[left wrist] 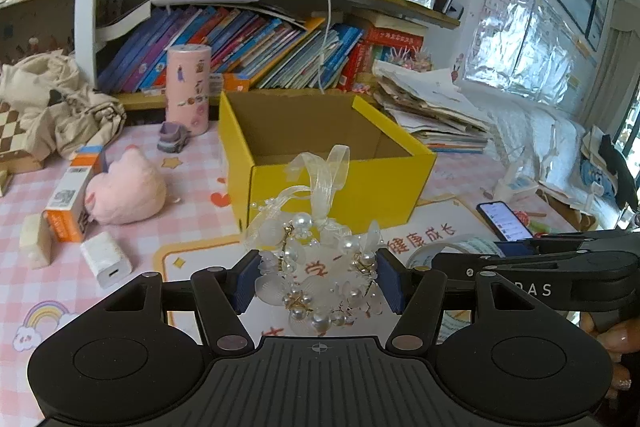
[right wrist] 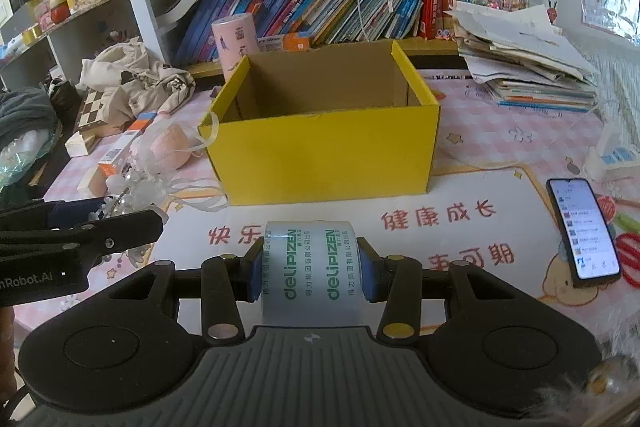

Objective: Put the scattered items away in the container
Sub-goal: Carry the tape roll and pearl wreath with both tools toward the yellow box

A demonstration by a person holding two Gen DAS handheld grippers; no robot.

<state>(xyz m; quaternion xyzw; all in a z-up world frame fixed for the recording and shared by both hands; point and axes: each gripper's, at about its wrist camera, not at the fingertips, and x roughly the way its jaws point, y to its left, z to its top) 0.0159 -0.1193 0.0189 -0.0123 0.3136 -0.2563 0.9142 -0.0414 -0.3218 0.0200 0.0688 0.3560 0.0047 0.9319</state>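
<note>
An open yellow cardboard box (left wrist: 340,187) (right wrist: 324,151) stands on the pink checked tablecloth, empty inside. My left gripper (left wrist: 318,281) is shut on a white pearl-and-petal hair wreath (left wrist: 320,279) with sheer ribbons, held just in front of the box. In the right wrist view the wreath (right wrist: 136,187) and the left gripper's fingers (right wrist: 80,231) show at the left. My right gripper (right wrist: 312,269) is shut on a roll of tape (right wrist: 312,275) printed with green letters, short of the box's front wall. The right gripper (left wrist: 532,273) also shows at the right of the left wrist view.
Left of the box lie a pink plush toy (left wrist: 124,191), an orange-and-white carton (left wrist: 72,195), a white charger (left wrist: 106,259) and a pink cylinder (left wrist: 188,89). A lit phone (right wrist: 582,227) lies at the right. Stacked papers (right wrist: 528,63) and a bookshelf (right wrist: 304,7) stand behind.
</note>
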